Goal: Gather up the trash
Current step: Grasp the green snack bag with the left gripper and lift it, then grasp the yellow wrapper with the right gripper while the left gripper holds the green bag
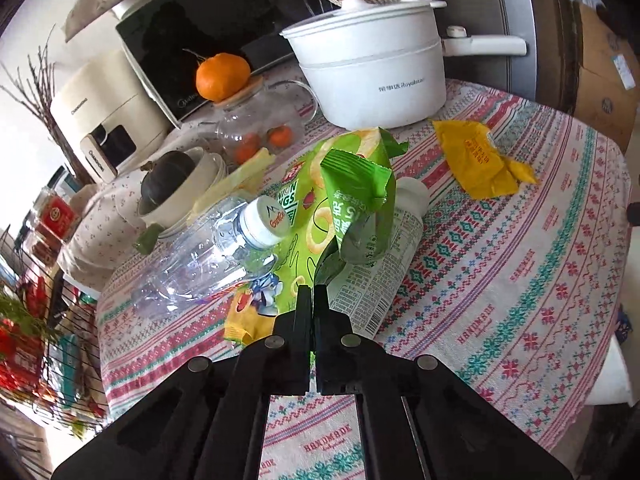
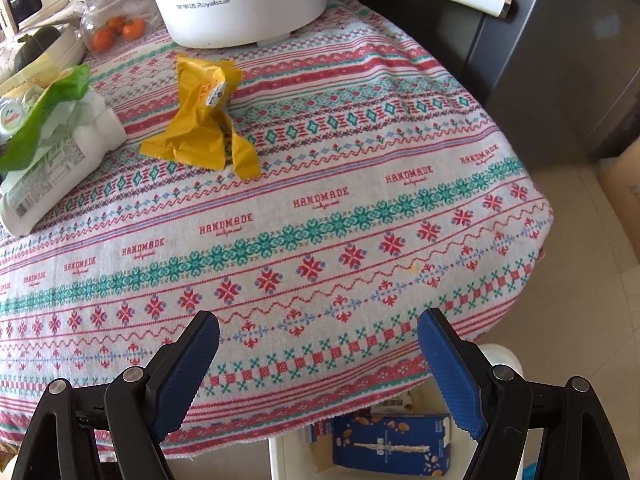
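Note:
My left gripper (image 1: 313,289) is shut on a small green snack wrapper (image 1: 358,196) and holds it up above the table. Under it lie a green onion-rings bag (image 1: 304,216), a crushed clear water bottle (image 1: 208,248) with a white cap, and a white bottle (image 1: 384,264) on its side. A crumpled yellow wrapper (image 1: 476,158) lies farther right; it also shows in the right wrist view (image 2: 204,120). My right gripper (image 2: 318,336) is open and empty over the table's near edge. The white bottle (image 2: 60,156) and the green wrapper (image 2: 44,116) show at left there.
A white Royalstar pot (image 1: 380,68) stands at the back of the patterned tablecloth (image 1: 500,280). A glass jar (image 1: 256,128) with an orange on its lid, a bowl with a dark squash (image 1: 172,184), a microwave (image 1: 192,40). A blue box (image 2: 388,444) sits below the table edge.

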Available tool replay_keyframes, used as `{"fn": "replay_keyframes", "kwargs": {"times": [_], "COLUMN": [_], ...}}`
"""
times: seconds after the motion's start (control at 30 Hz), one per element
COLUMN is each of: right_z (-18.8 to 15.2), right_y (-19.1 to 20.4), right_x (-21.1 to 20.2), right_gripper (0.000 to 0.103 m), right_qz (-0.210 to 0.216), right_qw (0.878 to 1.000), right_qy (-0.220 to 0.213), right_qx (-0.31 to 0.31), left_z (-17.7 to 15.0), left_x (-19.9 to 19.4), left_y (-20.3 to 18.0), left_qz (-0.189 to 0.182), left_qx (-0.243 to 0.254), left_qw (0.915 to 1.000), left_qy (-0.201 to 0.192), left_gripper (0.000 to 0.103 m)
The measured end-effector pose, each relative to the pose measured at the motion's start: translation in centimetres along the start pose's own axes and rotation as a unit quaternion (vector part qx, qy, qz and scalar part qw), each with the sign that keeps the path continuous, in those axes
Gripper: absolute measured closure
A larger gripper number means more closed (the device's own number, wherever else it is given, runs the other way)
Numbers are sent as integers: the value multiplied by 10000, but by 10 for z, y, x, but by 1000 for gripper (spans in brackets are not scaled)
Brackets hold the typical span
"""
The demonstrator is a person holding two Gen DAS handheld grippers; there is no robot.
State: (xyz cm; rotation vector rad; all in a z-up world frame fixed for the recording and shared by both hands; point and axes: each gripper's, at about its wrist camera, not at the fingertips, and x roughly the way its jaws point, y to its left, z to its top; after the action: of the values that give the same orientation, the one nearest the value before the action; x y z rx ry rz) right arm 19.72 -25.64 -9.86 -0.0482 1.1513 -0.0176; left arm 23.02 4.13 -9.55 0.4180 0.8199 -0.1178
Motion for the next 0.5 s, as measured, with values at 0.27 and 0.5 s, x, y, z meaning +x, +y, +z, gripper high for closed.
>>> {"fn": "replay_keyframes", "kwargs": {"times": [0.27,0.5], "right_z": [11,45], "right_y": [13,21], "right_x": [20,45], "right_gripper": [18,18], "right_qz": [772,1488], "right_qw": [9969,9875], "right_qy": [-180,-386], "right_qx": [-16,341], "left_z": [-19,-27], "left_x": [-68,-94], "left_y": [15,24], "left_qz": [-568,-928], "left_qx": [-1066,-1507], "left_qw": [9925,9838], "left_qy": [-190,-300], "left_gripper": [103,103]}}
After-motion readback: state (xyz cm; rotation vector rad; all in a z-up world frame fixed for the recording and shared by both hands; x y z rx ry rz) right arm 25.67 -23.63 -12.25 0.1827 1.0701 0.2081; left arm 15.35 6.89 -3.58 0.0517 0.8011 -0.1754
